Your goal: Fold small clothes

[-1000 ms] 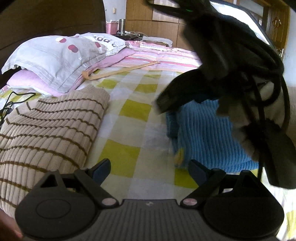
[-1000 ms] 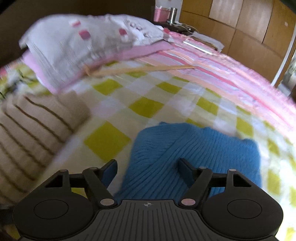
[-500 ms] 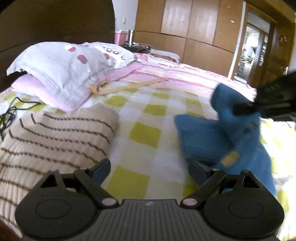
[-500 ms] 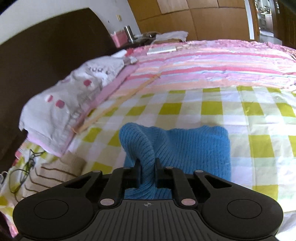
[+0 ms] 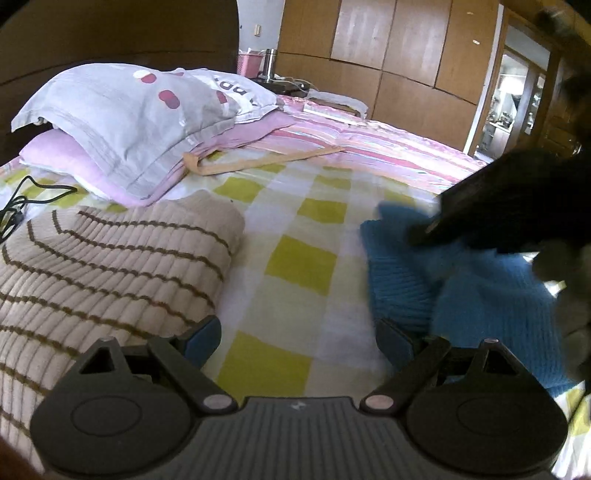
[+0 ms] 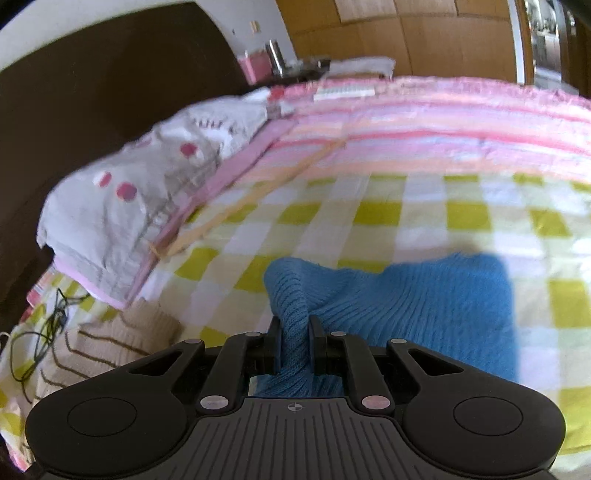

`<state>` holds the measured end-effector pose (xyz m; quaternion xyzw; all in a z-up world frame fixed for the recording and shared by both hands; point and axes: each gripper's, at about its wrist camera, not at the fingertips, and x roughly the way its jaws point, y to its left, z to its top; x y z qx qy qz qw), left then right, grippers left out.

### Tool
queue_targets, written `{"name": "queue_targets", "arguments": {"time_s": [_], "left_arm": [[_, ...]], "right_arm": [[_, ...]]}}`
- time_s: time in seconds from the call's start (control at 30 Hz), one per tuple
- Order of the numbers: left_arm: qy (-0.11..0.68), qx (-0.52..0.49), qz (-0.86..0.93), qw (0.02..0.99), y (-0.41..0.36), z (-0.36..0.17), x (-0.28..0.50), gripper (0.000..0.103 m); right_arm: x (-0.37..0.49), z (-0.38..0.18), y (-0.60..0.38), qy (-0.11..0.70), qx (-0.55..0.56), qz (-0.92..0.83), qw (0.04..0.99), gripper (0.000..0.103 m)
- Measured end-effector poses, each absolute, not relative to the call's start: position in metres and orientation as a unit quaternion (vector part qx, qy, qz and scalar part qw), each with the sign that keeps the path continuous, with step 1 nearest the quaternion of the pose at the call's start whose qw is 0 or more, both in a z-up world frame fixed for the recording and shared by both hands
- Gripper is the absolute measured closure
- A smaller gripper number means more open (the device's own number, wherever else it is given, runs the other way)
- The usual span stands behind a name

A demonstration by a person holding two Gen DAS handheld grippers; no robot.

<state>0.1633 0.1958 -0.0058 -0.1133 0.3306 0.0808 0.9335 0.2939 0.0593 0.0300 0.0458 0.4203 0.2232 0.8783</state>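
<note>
A blue knit garment [image 6: 424,295] lies on the yellow-checked bedsheet [image 6: 376,214]. My right gripper [image 6: 294,325] is shut on a raised fold of it at its left edge. In the left wrist view the blue garment [image 5: 402,291] sits at the right, with the right gripper's dark body [image 5: 517,206] over it. My left gripper [image 5: 295,336] is open and empty, low over the sheet between the blue garment and a beige striped knit [image 5: 110,266] on the left.
Pillows [image 5: 140,110] are stacked at the far left by a dark headboard [image 5: 110,33]. A wooden stick [image 5: 266,162] lies beside them. A black cable [image 5: 22,203] trails at the left edge. A pink striped blanket [image 5: 369,144] covers the far bed; wooden wardrobes [image 5: 406,55] stand behind.
My right gripper closed on the blue garment's edge and lifted a fold of it. My left gripper stayed open and nearly still.
</note>
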Motion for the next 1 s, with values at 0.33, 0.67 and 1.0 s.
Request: {"name": "queue_targets", "arguments": {"time_s": [0.33, 0.67, 1.0], "left_arm": [[0.276, -0.099, 0.071, 0.954, 0.182, 0.022, 0.158, 0.007], [0.335, -0.012, 0.068, 0.94, 0.142, -0.001, 0.241, 0.005], [0.352, -0.057, 0.082, 0.931, 0.159, -0.02, 0.235, 0.003]], "right_arm": [[0.281, 0.072, 0.027, 0.382, 0.095, 0.271, 0.878, 0.064], [0.26, 0.057, -0.039, 0.353, 0.032, 0.191, 0.915, 0.06], [0.258, 0.008, -0.078, 0.401, 0.146, 0.207, 0.88, 0.035]]}}
